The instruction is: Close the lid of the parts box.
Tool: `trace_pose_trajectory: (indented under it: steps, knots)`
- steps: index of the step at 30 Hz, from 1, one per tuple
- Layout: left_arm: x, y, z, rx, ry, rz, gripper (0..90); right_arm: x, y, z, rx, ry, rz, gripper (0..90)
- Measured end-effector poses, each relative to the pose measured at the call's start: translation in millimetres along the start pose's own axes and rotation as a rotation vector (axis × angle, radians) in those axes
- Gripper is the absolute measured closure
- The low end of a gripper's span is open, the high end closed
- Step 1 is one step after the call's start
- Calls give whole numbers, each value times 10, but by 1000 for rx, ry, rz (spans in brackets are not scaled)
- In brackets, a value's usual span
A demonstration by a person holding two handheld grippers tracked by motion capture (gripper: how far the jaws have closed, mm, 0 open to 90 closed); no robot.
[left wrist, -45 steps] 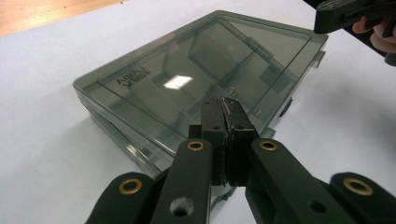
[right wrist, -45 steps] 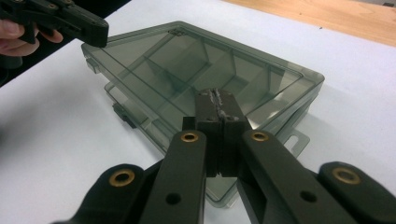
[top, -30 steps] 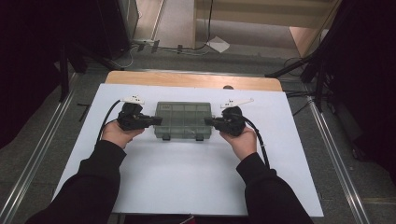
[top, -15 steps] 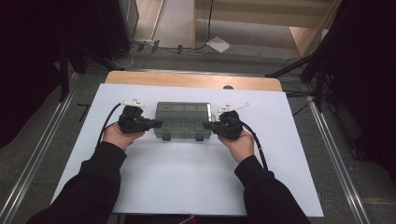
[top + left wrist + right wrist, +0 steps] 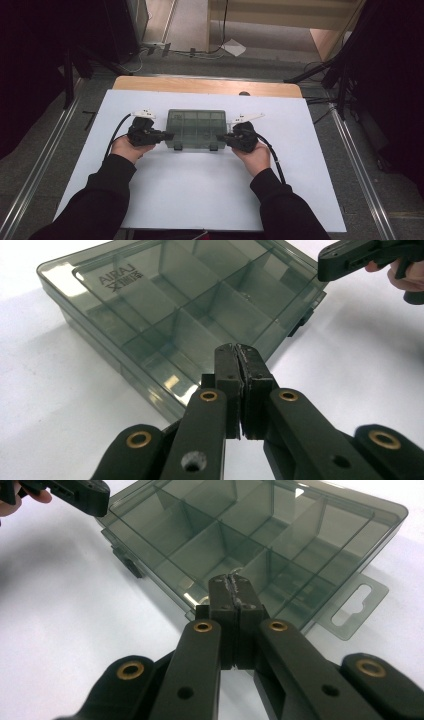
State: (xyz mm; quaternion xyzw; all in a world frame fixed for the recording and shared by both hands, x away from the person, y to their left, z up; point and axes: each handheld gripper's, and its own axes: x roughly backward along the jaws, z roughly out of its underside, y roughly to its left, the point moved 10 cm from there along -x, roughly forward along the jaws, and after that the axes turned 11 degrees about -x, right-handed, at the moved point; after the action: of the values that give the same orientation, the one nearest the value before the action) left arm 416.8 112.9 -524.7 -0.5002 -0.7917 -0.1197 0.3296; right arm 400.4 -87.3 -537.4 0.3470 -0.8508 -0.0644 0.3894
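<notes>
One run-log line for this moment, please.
left gripper: jaws shut, at box's left end | right gripper: jaws shut, right end | compartment box: lid closed

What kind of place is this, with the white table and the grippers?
Probably a lab or workshop set up for recording: a white board on a table, metal floor rails, loose cables, and a clear compartment box between two handheld grippers.

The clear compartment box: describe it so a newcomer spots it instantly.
On the white board covering the table, look midway between the left gripper and right gripper, both shut. The compartment box lies flat there, lid closed: smoky transparent plastic, divided inside, with a hang tab.
</notes>
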Motion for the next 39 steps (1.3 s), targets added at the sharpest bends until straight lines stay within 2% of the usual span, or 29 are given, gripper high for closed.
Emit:
trace_pose_trajectory:
  steps: [8, 12, 17, 23, 28, 31, 32, 33, 37, 38, 39]
  knots:
    - [-16, 20, 49, -7, 4, 0, 888, -30, -7, 42, 1, 16, 4, 900]
    - [-24, 1, 47, -15, 4, 3, 889, -35, -9, 45, 9, 3, -5, 900]
    - [-37, -2, 39, -39, 5, -21, 890, -38, -1, 52, 17, -2, -8, 900]
    - [-37, 11, 45, -26, 0, -10, 892, -45, 6, 57, 15, -11, -18, 900]
    - [-50, 9, 38, 8, -17, 19, 890, -39, 6, 60, 18, -4, -27, 900]
    - [-55, -7, 31, 1, -7, 15, 887, -34, 10, 62, 14, 4, -29, 900]
    - [-56, -35, 17, 7, -13, 39, 853, -32, 16, 64, 9, 9, -32, 900]
    - [-54, -46, 20, 11, -5, 41, 793, -31, 23, 65, 8, 14, -37, 900]
    - [-46, -91, 18, -3, 0, 57, 776, -33, 52, 77, 14, 30, -50, 895]
    - [-39, -102, 13, -7, 1, 60, 707, -30, 60, 79, 16, 35, -48, 892]
    - [-32, -112, 16, -18, 6, 61, 675, -29, 70, 79, 25, 39, -44, 888]
